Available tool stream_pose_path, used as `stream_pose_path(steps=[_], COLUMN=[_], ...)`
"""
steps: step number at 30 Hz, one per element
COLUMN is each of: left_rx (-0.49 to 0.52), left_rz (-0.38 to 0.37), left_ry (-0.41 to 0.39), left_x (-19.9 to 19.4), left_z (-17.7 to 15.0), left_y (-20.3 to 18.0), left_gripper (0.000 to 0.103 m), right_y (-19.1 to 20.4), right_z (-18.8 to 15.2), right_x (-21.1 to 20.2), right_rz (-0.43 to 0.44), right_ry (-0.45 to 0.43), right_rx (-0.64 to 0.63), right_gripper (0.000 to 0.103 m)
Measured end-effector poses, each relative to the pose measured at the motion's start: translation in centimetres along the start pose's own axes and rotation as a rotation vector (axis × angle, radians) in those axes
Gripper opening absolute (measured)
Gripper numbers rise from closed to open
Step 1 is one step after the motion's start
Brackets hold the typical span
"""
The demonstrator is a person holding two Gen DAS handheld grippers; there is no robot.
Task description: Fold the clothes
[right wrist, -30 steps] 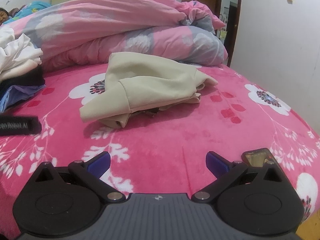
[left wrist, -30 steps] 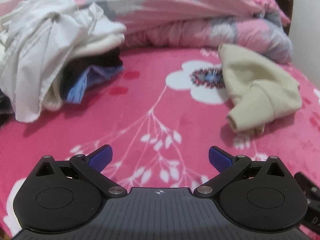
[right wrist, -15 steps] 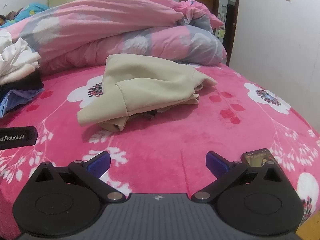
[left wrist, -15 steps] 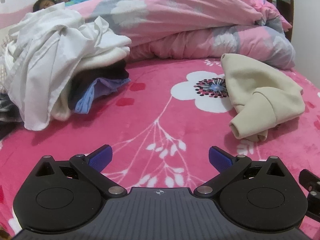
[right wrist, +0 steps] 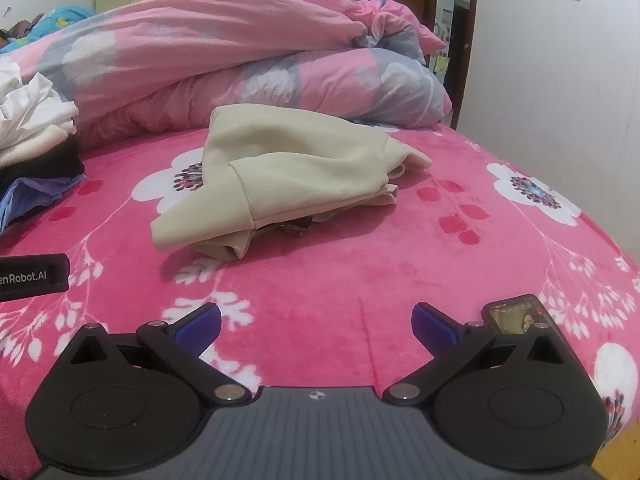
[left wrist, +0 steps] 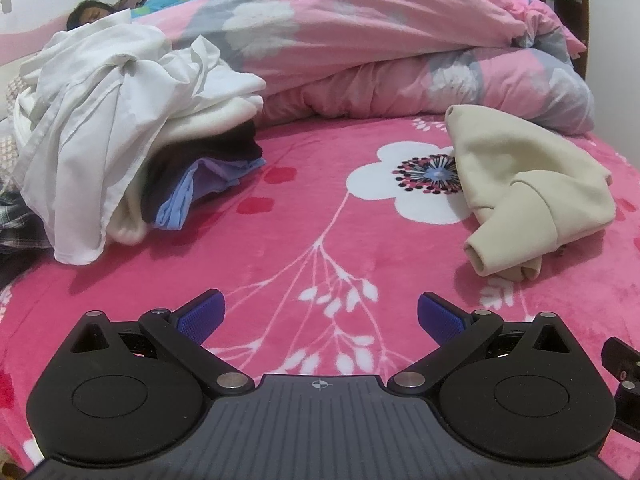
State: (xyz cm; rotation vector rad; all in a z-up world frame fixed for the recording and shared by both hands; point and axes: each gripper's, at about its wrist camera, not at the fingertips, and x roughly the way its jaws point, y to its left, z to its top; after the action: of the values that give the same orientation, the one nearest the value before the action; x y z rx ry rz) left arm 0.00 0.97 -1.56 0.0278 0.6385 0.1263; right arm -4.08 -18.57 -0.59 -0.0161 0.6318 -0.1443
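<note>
A cream garment (left wrist: 528,184) (right wrist: 296,176) lies loosely folded on the pink flowered bedspread (left wrist: 320,216) (right wrist: 360,264). It sits ahead and to the right of my left gripper (left wrist: 320,314), and ahead, slightly left, of my right gripper (right wrist: 316,322). Both grippers are open with nothing between their blue pads. At the left a heap of clothes (left wrist: 120,140) is topped by a white shirt, with cream, black and blue pieces under it; its edge (right wrist: 36,136) shows in the right wrist view.
A rolled pink and grey quilt (left wrist: 400,48) (right wrist: 240,60) runs across the back of the bed. A person (left wrist: 92,12) lies behind it at the far left. A phone (right wrist: 516,314) lies by the right gripper. A wall and doorway stand at the right.
Both views have pulled back and up a little, so the clothes heap and cream garment sit lower and farther off. Both grippers stay open.
</note>
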Motion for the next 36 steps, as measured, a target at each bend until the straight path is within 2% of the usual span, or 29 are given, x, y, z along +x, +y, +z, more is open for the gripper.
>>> stream_pose_path(steps=[36], left_rx=[0.0], left_rz=[0.021], left_ry=[0.003], left_x=[0.04], left_z=[-0.01], left_y=[0.12], left_gripper=[0.103], right_y=[0.91], right_z=[0.15], right_x=[0.39], right_rz=[-0.004], right_ry=[0.008], right_rx=[-0.012], right_gripper=[0.103])
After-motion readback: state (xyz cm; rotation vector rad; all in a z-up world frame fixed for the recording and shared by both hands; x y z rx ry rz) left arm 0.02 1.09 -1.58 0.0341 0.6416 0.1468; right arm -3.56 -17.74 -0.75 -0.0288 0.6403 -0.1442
